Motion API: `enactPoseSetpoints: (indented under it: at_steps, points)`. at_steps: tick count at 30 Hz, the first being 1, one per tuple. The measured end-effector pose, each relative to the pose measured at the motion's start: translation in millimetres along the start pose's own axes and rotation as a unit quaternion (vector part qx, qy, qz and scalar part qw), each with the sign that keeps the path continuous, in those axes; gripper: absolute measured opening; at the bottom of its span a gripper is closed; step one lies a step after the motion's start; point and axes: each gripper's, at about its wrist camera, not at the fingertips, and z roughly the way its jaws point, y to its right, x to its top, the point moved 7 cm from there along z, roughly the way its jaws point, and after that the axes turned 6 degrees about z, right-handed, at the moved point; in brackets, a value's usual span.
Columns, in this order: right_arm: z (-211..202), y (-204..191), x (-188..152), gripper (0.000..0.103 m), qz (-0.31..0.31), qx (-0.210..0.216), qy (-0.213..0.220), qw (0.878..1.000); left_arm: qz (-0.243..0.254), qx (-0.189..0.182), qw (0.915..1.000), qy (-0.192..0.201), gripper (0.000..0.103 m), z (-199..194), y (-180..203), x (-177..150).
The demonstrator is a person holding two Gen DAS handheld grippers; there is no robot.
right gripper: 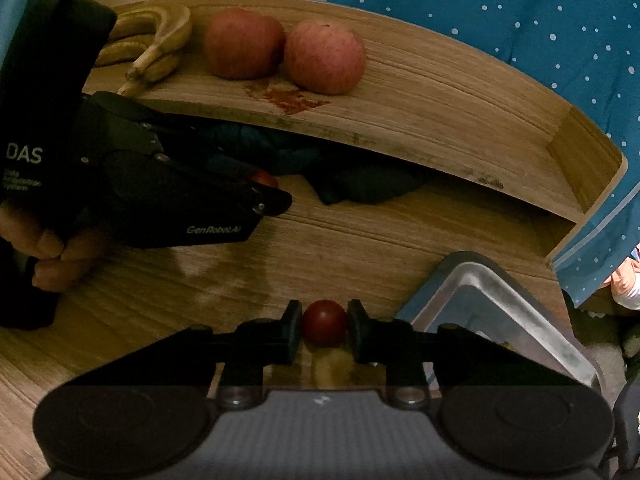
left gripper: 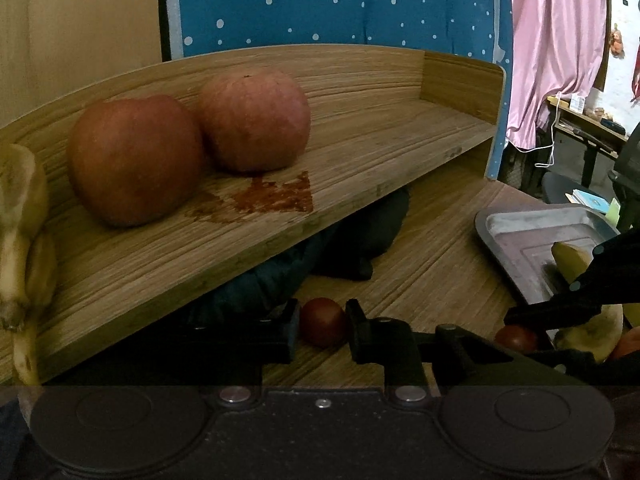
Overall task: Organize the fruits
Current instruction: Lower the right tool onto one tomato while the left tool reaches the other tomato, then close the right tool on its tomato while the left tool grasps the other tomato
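Yellow spotted bananas (right gripper: 154, 46) lie at the left end of the curved wooden shelf (right gripper: 440, 92), two red apples (right gripper: 324, 56) just beside them, bare board beyond. "DAS" and "GenRobot.AI" mark the left hand-held gripper (left gripper: 322, 322), clamped on a small red tomato (left gripper: 322, 322) above the wooden desk (right gripper: 320, 248). The right hand-held gripper (right gripper: 324, 323) pinches another small red tomato (right gripper: 324, 323) beside the metal tray (right gripper: 500, 292).

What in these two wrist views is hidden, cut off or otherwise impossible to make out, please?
- Dark bundle under the shelf: shadowed in both views, so what it is cannot be told.
- Bananas: cut by the left wrist view's edge; in the right wrist view partly behind the left gripper.
- Metal tray: its contents are covered by the right gripper in the left wrist view, and too dim in the right wrist view.
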Motion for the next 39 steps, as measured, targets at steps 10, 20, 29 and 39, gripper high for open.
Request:
enactPoseSetpoints:
  at_steps: [10, 20, 29, 39]
  points:
    - [-2.1, -0.5, 0.2, 0.026, 0.013, 0.006, 0.010, 1.000, -0.001, -0.007, 1.0000, 0.000, 0.025, -5.0, 0.8, -2.9]
    - [-4.9, -2.5, 1.1, 0.026, 0.018, 0.008, 0.016, 1.000, 0.003, -0.014, 0.9999, 0.010, 0.025, -13.0, 4.1, -3.4]
    - [-6.1, -3.2, 0.4, 0.026, 0.021, 0.011, 0.020, 1.000, 0.002, -0.029, 0.9994, 0.017, 0.025, -24.0, -2.8, -11.1]
    - [-12.2, -3.1, 3.7, 0.026, 0.035, 0.011, 0.038, 0.999, 0.003, -0.040, 0.9988, 0.027, 0.025, -33.5, 8.2, -7.4]
